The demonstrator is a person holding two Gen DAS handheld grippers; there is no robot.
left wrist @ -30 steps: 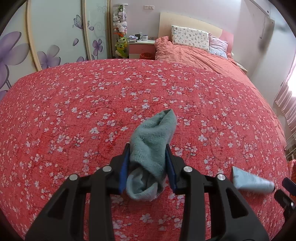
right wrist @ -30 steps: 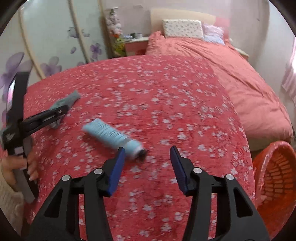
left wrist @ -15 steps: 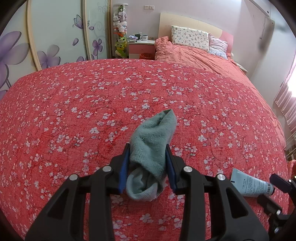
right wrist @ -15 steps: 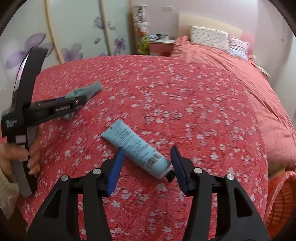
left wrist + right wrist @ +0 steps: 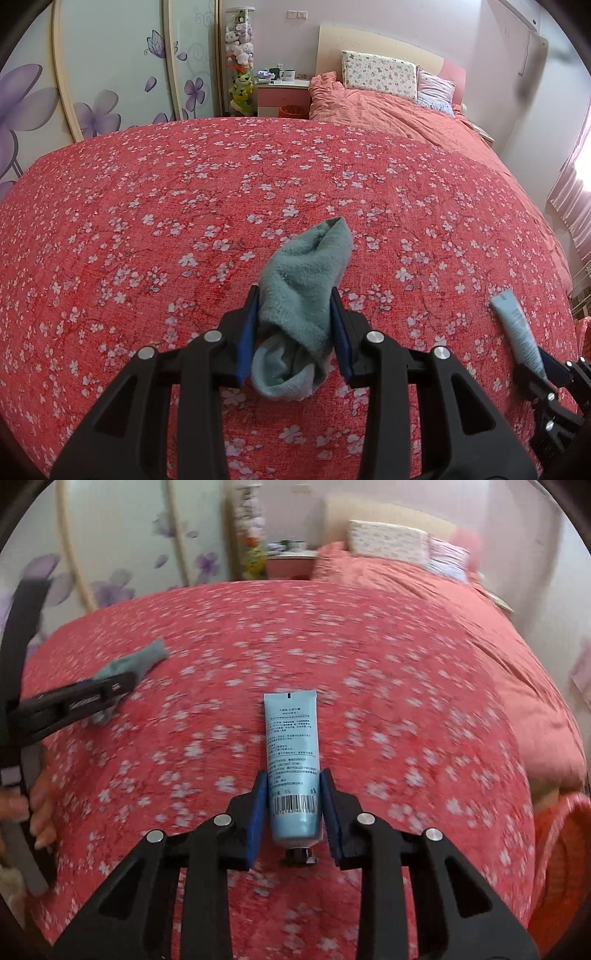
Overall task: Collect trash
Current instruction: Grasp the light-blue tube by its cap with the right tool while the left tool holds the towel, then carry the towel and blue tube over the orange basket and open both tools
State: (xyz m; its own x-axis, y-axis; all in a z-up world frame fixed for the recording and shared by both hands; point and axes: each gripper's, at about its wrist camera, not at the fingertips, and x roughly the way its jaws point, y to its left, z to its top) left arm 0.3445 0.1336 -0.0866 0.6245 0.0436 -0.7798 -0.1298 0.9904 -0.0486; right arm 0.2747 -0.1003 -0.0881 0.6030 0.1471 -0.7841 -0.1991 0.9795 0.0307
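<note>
Red cloth printed with small white blossoms (image 5: 155,206) is spread over the whole work surface, and both pieces of trash are found on it or just above it. A grey-green sock (image 5: 301,295) is gripped by the left gripper (image 5: 294,325): its blue pads (image 5: 246,332) are pressed into the knit on both sides, the cuff end is bunched low between the black arms, and the toe end is stretched away over the cloth. In the right wrist view this same sock (image 5: 142,659) is seen at the far left, where it is clamped in the tip of the left gripper (image 5: 110,690), whose handle is held by a person's hand (image 5: 37,808). A light blue tube (image 5: 291,760) with printed text and a barcode is held by the right gripper (image 5: 291,801); the jaws have just been closing, and now the blue pads (image 5: 256,808) are laid against both edges of the tube near its dark cap, which is turned toward the camera, while the flat crimped end is pointed away. Whether the tube is lifted clear of the cloth cannot be told. In the left wrist view the tube (image 5: 517,328) is seen at the far right, well apart from the sock. An orange basket (image 5: 561,864) is partly seen at the right edge, beyond the cloth. Behind it all, a bed with a pink cover (image 5: 388,107) and two pillows is placed against the far wall.
</note>
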